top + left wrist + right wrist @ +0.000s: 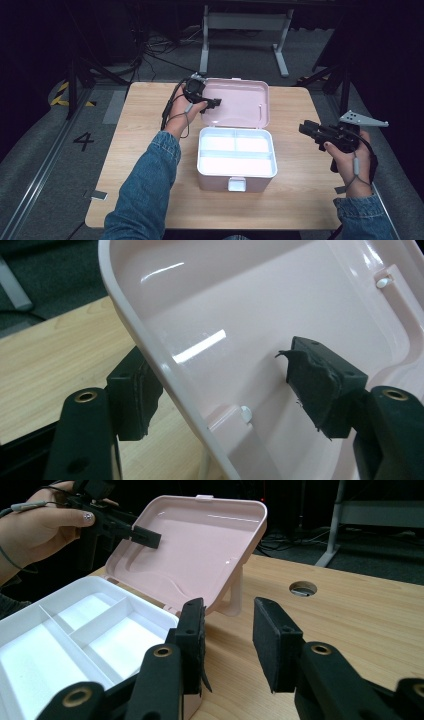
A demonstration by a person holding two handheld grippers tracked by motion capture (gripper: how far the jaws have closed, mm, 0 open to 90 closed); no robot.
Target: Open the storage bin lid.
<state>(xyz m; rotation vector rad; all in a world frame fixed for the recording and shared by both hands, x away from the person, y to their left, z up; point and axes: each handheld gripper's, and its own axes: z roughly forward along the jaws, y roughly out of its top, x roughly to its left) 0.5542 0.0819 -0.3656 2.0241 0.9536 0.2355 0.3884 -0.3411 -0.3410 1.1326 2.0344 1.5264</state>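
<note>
Lid (240,102) of the pink box (220,181) up, approx 12 o'clock. Left gripper (227,390) spread astride lid's edge, pads clear, prob letting go. Right gripper (229,645) spread, empty, 3 o'clock. Next: back left off.

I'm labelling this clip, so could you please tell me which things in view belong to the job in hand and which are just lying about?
In the job:
- pink box, open
- its lid, rim between the open left gripper jaws
- white tray with compartments
- right gripper, open, held off to the side

Just about:
- table
- grey desk frame behind
- floor cables
</note>
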